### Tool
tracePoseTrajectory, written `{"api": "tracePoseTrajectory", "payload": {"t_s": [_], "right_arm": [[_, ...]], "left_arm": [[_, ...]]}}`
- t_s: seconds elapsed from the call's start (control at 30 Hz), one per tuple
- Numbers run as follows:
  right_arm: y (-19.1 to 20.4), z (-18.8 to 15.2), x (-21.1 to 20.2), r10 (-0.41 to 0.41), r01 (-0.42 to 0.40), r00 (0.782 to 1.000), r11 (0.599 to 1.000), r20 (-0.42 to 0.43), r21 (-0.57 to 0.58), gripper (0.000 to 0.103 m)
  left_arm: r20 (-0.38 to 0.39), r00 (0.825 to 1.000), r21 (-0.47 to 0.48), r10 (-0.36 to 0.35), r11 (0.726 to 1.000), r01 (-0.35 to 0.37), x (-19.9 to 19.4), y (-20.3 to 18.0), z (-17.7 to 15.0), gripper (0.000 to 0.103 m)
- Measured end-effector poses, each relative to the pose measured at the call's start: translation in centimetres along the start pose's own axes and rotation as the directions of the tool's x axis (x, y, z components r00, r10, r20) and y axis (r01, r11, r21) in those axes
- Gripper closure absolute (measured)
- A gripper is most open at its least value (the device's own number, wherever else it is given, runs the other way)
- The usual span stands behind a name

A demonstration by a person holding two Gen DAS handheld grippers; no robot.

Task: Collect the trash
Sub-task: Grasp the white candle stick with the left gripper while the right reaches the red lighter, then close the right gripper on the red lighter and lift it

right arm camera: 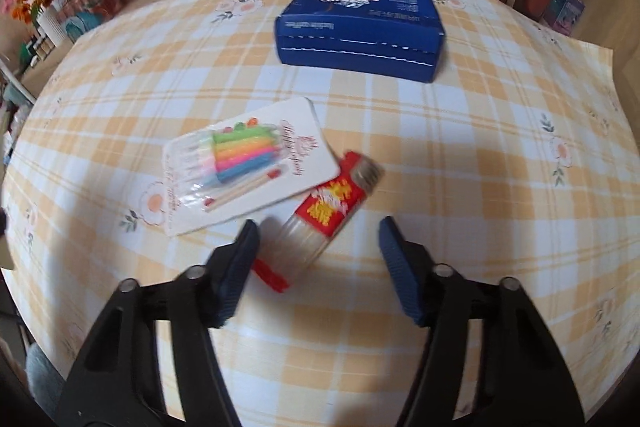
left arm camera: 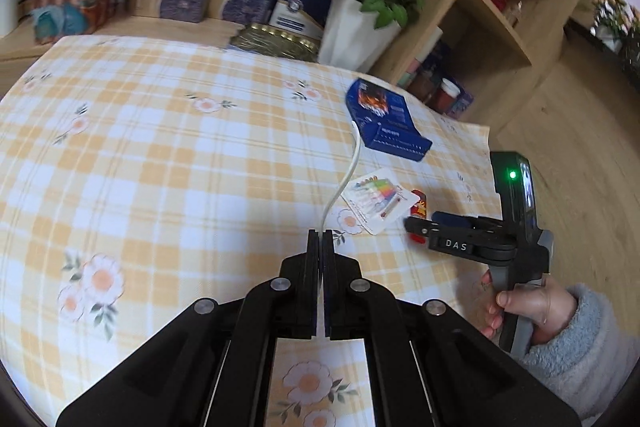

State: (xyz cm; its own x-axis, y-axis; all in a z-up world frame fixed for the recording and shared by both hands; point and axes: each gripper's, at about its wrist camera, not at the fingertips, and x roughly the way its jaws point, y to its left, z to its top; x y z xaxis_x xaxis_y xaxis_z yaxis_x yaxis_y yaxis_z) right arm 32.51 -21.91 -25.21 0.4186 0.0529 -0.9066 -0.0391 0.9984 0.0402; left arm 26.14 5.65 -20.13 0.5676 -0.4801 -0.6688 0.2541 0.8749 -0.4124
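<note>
red-labelled clear packet point(right arm camera: 324, 217) lies on the checked desk point(right arm camera: 460, 187), just beside the candle card point(right arm camera: 248, 167) and maybe tucked a little under its corner; that packet is my target for this step; right tongs point(right arm camera: 316, 267) come at it steeply from above, half open, packet's near end between the blue pads point(right arm camera: 396, 259) but neither pad pressing it yet; left pad looks close to the packet's side, right pad well apart, so i'd shift right a bit to centre before squeezing; packet sits diagonal to the pads, so i'd roll the wrist to meet its long sides squarely, else it may twist out; go low enough to catch the body, not just the red end flap; watch the candle card, a skewed close could drag it along; left tongs point(left arm camera: 320, 239) are fully closed on a thin white strip point(left arm camera: 344, 183) that curls up from the tips, its nature i can't tell; keep that hand off to the side, clear of the right one; blue box point(right arm camera: 360, 23) sits farther back on the desk, untouched, no obstacle now.
</note>
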Motion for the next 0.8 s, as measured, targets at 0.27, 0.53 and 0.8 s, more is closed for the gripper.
{"api": "tracePoseTrajectory", "payload": {"t_s": [0.27, 0.53, 0.8], "right_arm": [[-2.2, 0.1, -0.2, -0.035, 0.035, 0.999, 0.998, -0.013, 0.045, 0.056], [-1.7, 0.4, 0.0, -0.048, 0.047, 0.999, 0.997, 0.018, 0.055, 0.059], [-2.1, -2.1, -2.0, 0.021, -0.028, 0.998, 0.992, 0.060, 0.123, 0.077]], "left_arm": [[-0.013, 1.000, -0.033, 0.002, 0.999, -0.003, 0.2, 1.0, -1.8, 0.101], [-0.036, 0.999, -0.018, -0.033, 0.999, 0.032, 0.8, -0.4, -2.8, 0.101], [-0.064, 0.996, -0.002, -0.067, 0.998, 0.067, 0.3, -2.2, -4.0, 0.101]]}}
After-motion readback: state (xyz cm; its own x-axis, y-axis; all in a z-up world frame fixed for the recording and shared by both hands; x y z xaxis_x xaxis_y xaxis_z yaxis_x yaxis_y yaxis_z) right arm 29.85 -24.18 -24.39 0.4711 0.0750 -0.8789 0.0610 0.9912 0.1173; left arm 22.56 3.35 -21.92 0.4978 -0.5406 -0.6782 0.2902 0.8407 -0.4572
